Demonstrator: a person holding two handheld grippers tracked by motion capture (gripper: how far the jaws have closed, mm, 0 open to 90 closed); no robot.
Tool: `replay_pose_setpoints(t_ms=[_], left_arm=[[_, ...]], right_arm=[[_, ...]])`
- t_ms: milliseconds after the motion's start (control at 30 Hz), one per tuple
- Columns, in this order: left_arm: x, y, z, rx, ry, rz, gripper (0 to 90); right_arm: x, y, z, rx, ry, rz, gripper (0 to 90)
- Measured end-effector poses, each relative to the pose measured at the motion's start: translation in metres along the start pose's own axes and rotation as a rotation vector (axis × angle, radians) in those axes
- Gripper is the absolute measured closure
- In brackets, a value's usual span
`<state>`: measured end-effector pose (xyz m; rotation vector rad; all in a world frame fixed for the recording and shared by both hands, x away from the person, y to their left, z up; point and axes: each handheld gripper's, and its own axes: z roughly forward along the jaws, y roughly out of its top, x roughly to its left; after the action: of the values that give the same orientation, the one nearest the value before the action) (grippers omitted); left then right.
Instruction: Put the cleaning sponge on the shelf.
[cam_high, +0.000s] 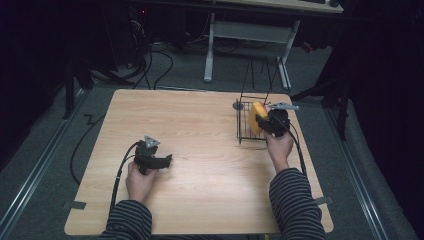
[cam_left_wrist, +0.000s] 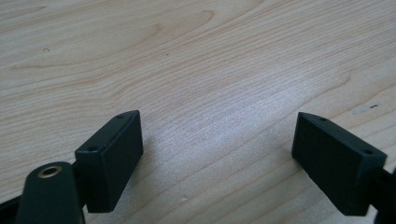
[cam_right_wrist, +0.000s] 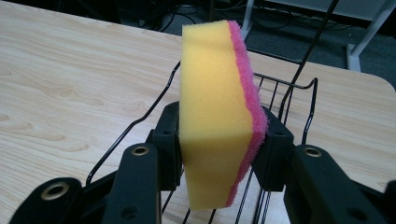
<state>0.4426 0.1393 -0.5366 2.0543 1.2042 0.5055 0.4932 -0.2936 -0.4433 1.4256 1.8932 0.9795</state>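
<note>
- The sponge (cam_right_wrist: 219, 116), yellow foam with a pink scouring layer on one face, stands on edge between the jaws of the right gripper (cam_right_wrist: 219, 154), one pad on the yellow side and one on the pink, so it is pinched across its thickness.
- The pink layer bulges a little beside the pad (the foam looks lightly squeezed), which suggests a firm hold; gripping the flat faces rather than the edges probably keeps the soft block from twisting.
- In the high view the sponge (cam_high: 258, 117) hangs over the black wire basket (cam_high: 245, 135), near the right far corner of the table (cam_high: 200, 130); whether its lower edge already touches the wires I cannot tell.
- Held upright, the sponge is narrow enough to slip down between the basket's wire rims (cam_right_wrist: 285, 84), which seems to be the reason for that orientation.
- The right gripper (cam_high: 267, 122) points away from the person, who wears a striped sleeve (cam_high: 295, 200).
- Judging by this, the step in hand is placing the sponge in the basket; it is not yet released.
- The left gripper (cam_high: 167, 161) rests low over bare wood well apart from the basket, its jaws standing wide with nothing between them (cam_left_wrist: 217, 154), apparently idle and kept out of the way.
</note>
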Motion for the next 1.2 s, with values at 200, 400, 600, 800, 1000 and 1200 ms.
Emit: replay_pose_setpoints(t_ms=[200, 400, 600, 800, 1000, 1200], left_arm=[[0.0, 0.0, 0.0, 0.0, 0.0, 0.0, 17.1], [0.0, 0.0, 0.0, 0.0, 0.0, 0.0, 17.1], [0.0, 0.0, 0.0, 0.0, 0.0, 0.0, 17.2], [0.0, 0.0, 0.0, 0.0, 0.0, 0.0, 17.1], [0.0, 0.0, 0.0, 0.0, 0.0, 0.0, 17.2], [0.0, 0.0, 0.0, 0.0, 0.001, 0.002, 17.1]], right_arm=[[0.0, -0.001, 0.002, 0.022, 0.0, -0.001, 57.8], [-0.002, -0.001, 0.0, 0.011, 0.017, 0.02, 50.7], [-0.004, -0.001, -0.004, -0.004, 0.029, 0.046, 36.7], [-0.006, -0.001, -0.015, -0.009, 0.046, 0.058, 29.7], [-0.007, 0.003, -0.031, -0.041, 0.061, 0.059, 29.6], [-0.002, 0.004, -0.052, -0.088, 0.082, 0.046, 31.4]])
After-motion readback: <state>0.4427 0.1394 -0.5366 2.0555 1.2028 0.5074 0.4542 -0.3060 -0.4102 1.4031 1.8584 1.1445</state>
